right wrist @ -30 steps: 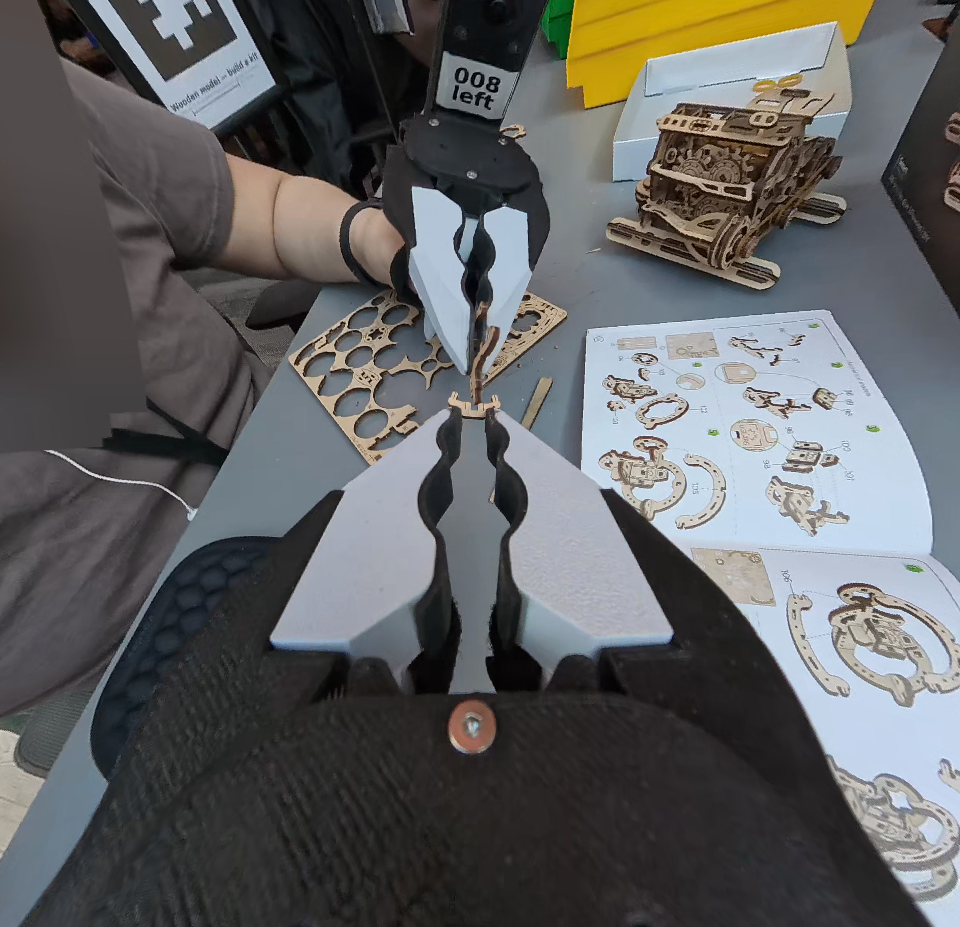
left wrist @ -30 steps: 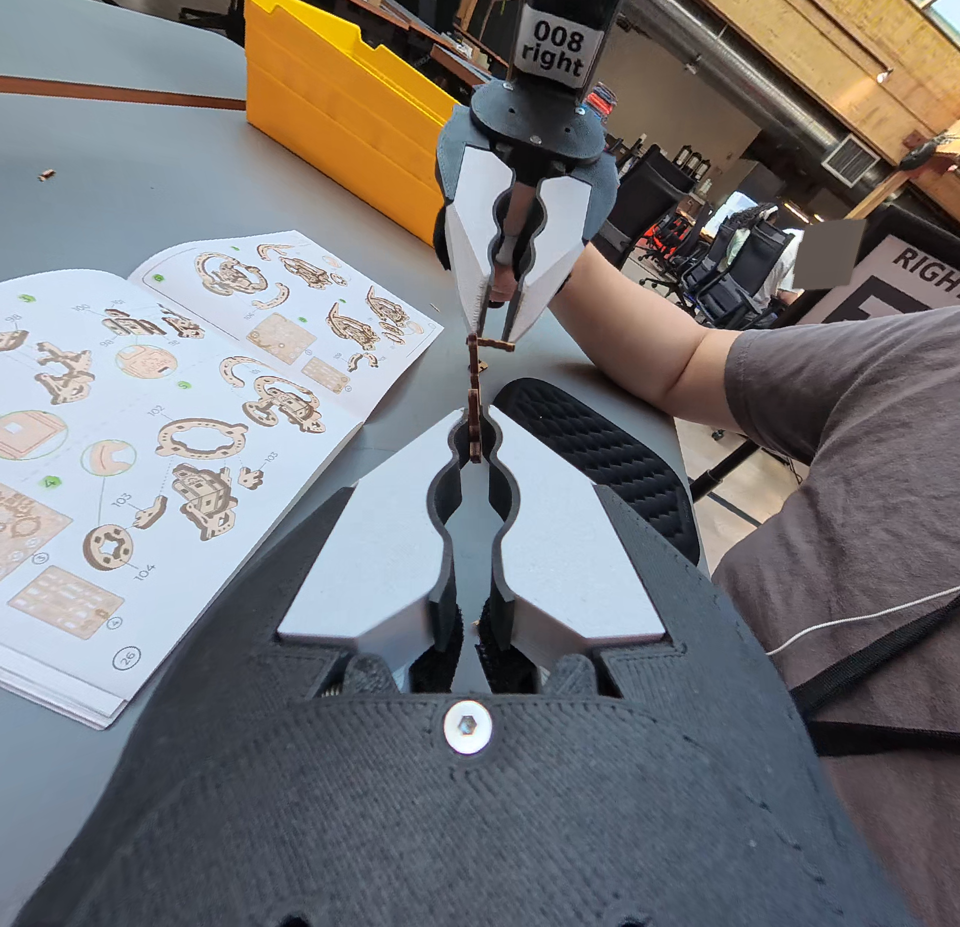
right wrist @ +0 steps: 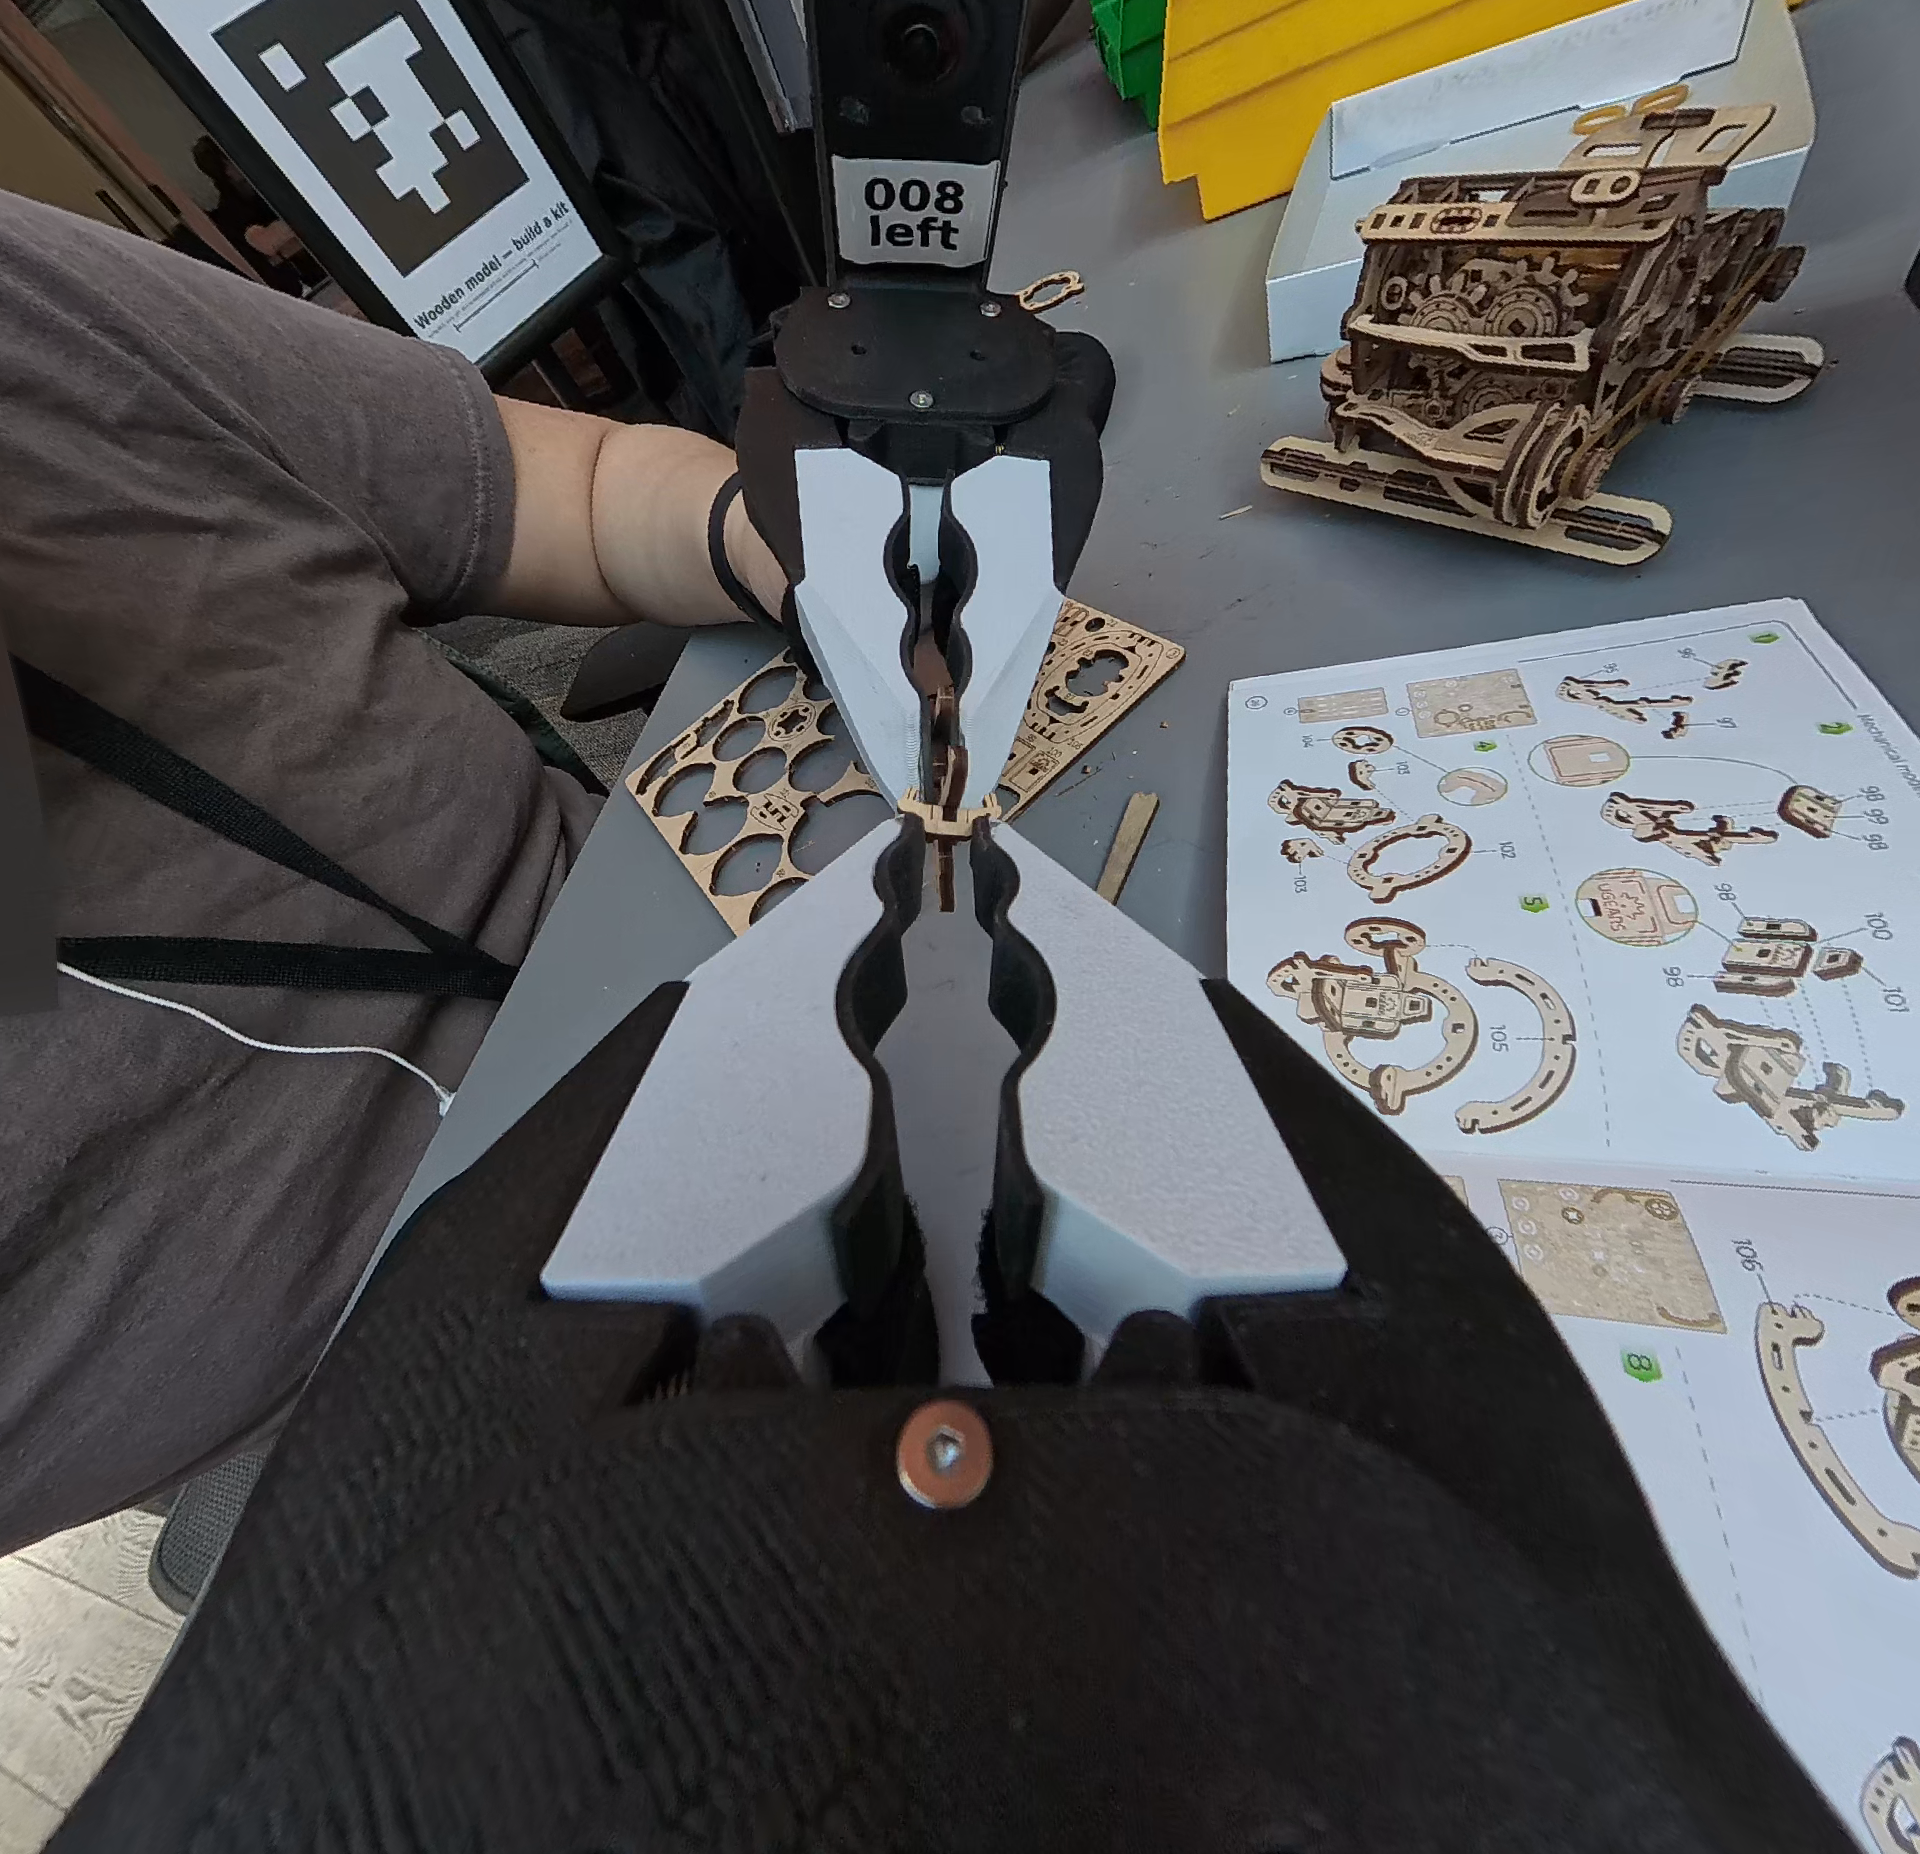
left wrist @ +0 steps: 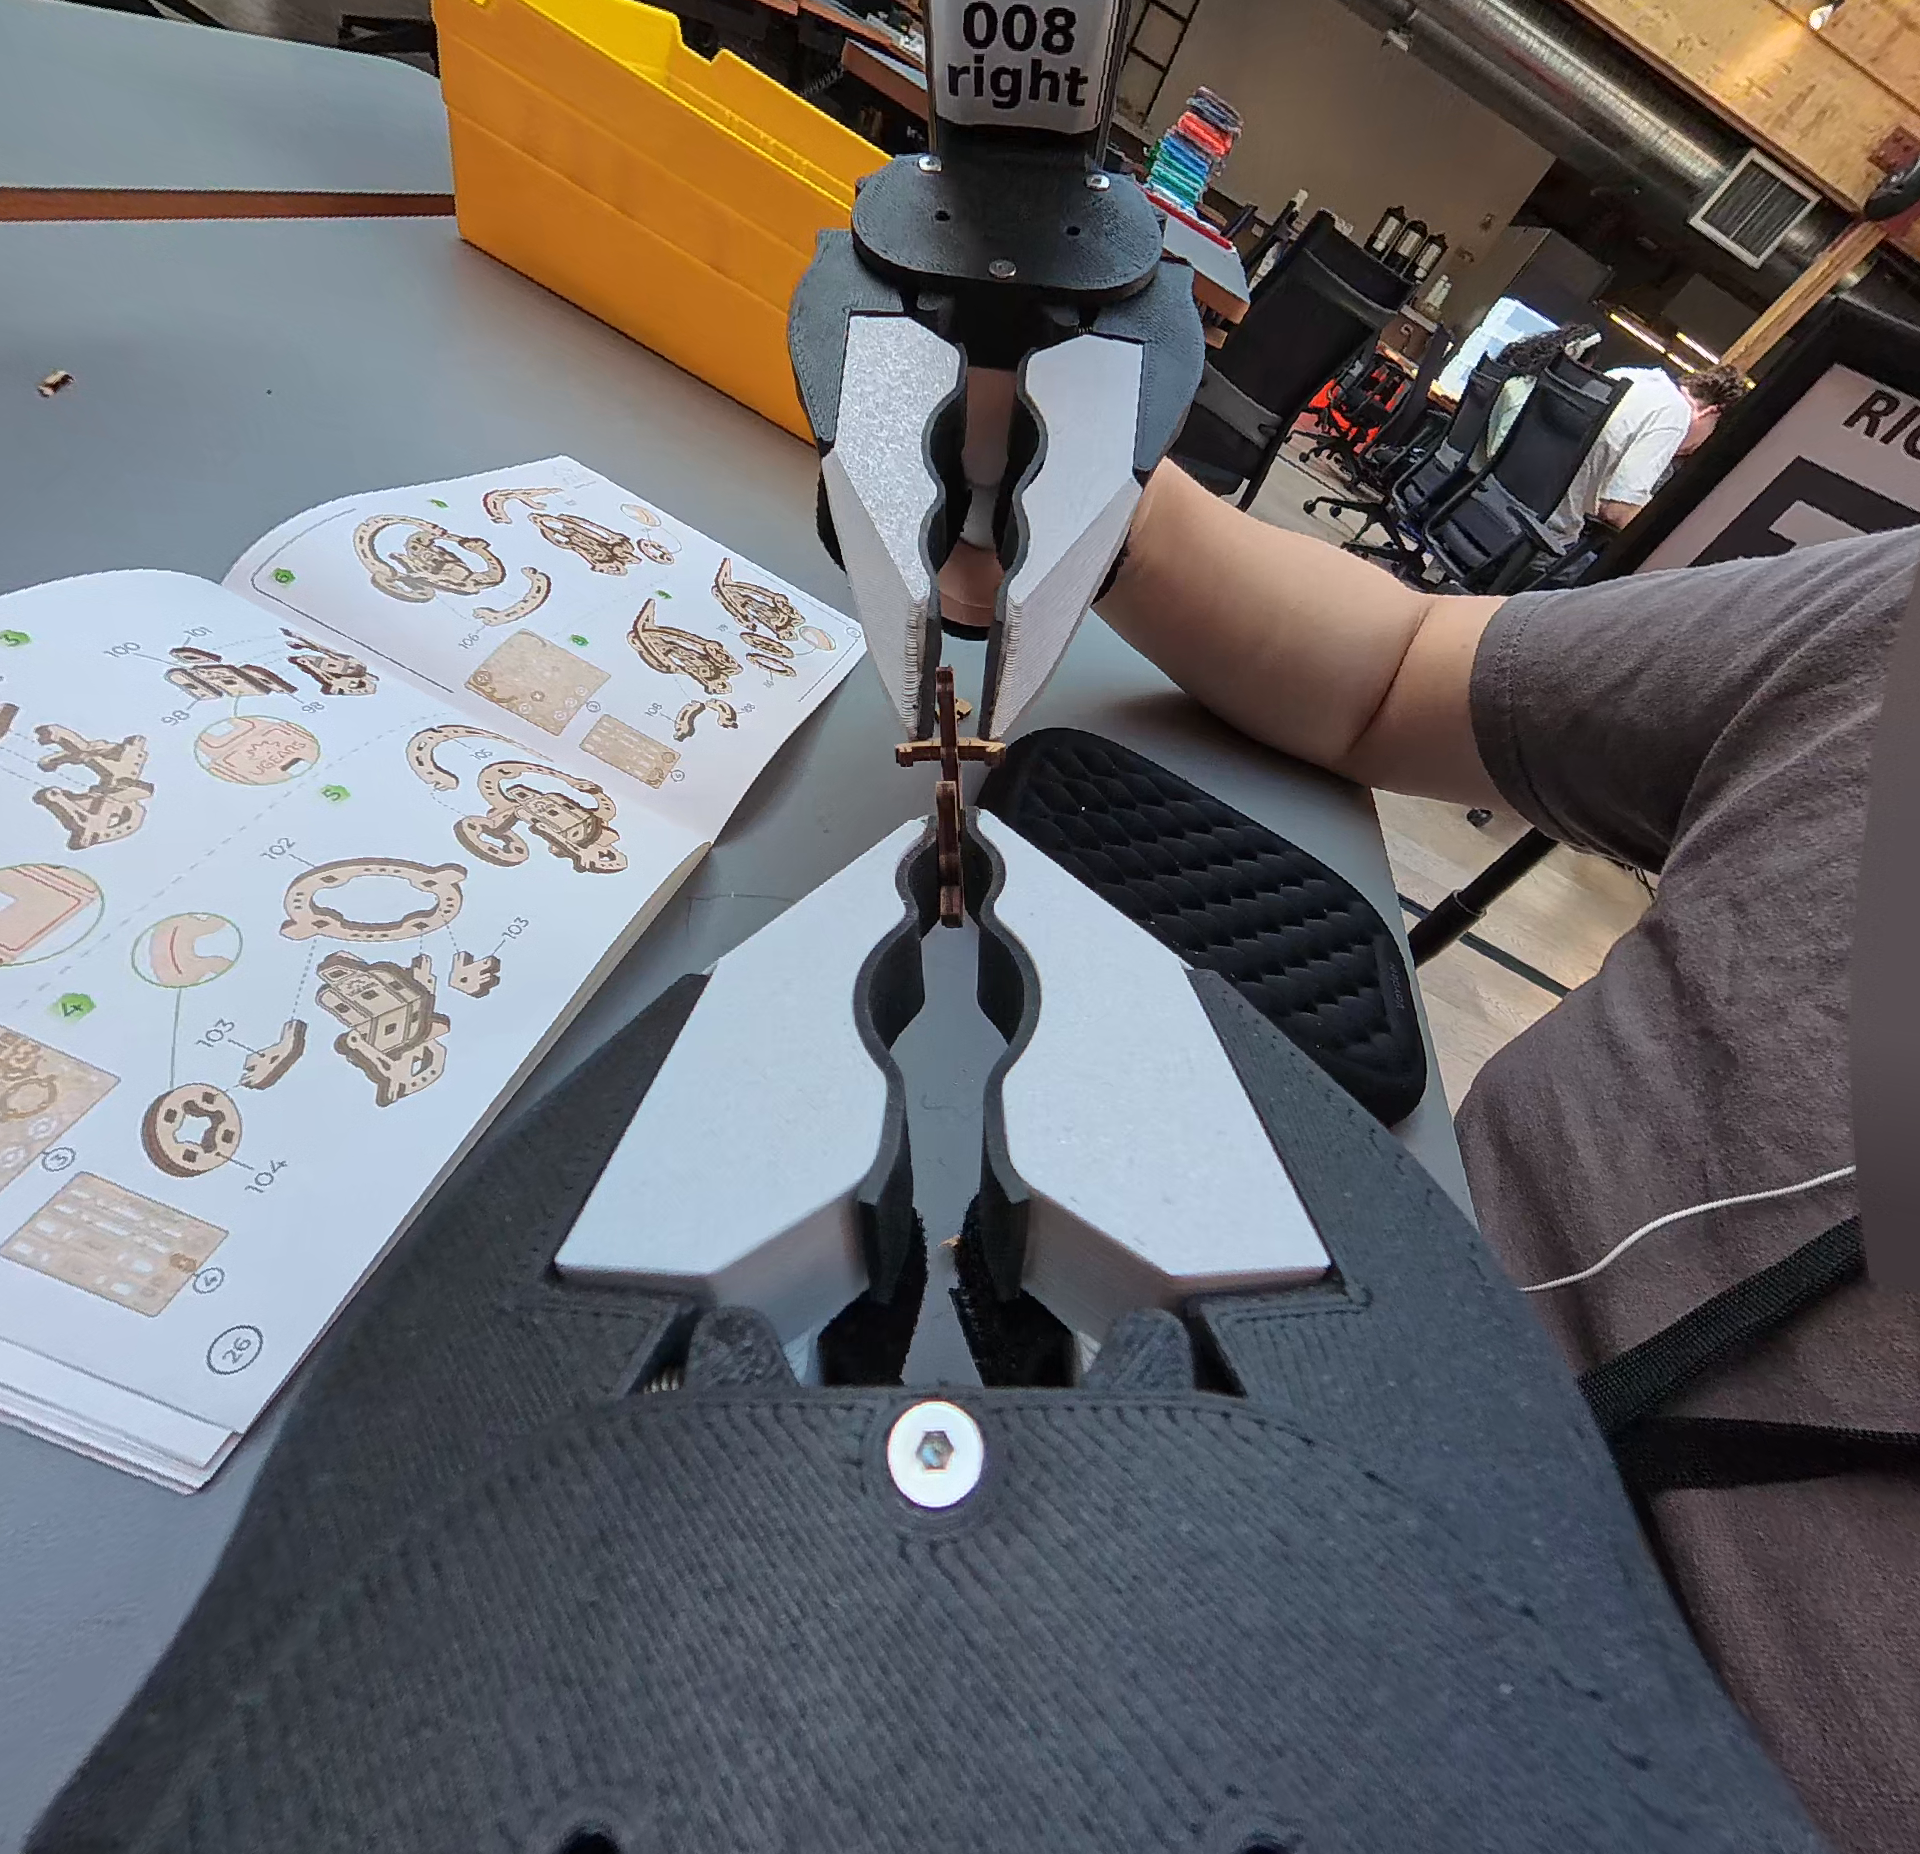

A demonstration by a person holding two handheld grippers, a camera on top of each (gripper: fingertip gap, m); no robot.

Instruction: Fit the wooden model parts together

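Observation:
My left gripper [left wrist: 948,840] is shut on a thin curved wooden strip [left wrist: 948,874], seen edge-on. My right gripper [right wrist: 943,846] is shut on a small cross-shaped wooden piece [right wrist: 940,825]. The two grippers face each other tip to tip above the grey table [left wrist: 260,370], and the strip and the cross piece [left wrist: 951,751] meet at right angles between them. The right gripper [left wrist: 954,715] comes down from the top of the left wrist view. The left gripper [right wrist: 943,778] comes down from the top of the right wrist view, with the strip [right wrist: 945,726] in its fingers. How deep the parts interlock is hidden.
An open instruction booklet [right wrist: 1558,869] lies on the table. A punched-out wooden sheet [right wrist: 748,796] and a loose stick [right wrist: 1127,848] lie under the grippers. A built wooden model [right wrist: 1538,350], a white box [right wrist: 1455,131] and yellow bins [left wrist: 623,173] stand behind. A black padded armrest [left wrist: 1226,911] is at the table's edge. Left and right tips are no more than a few centimetres apart.
The two grippers have moved closer together, and the cross piece now sits square across the strip. Both grips are unchanged.

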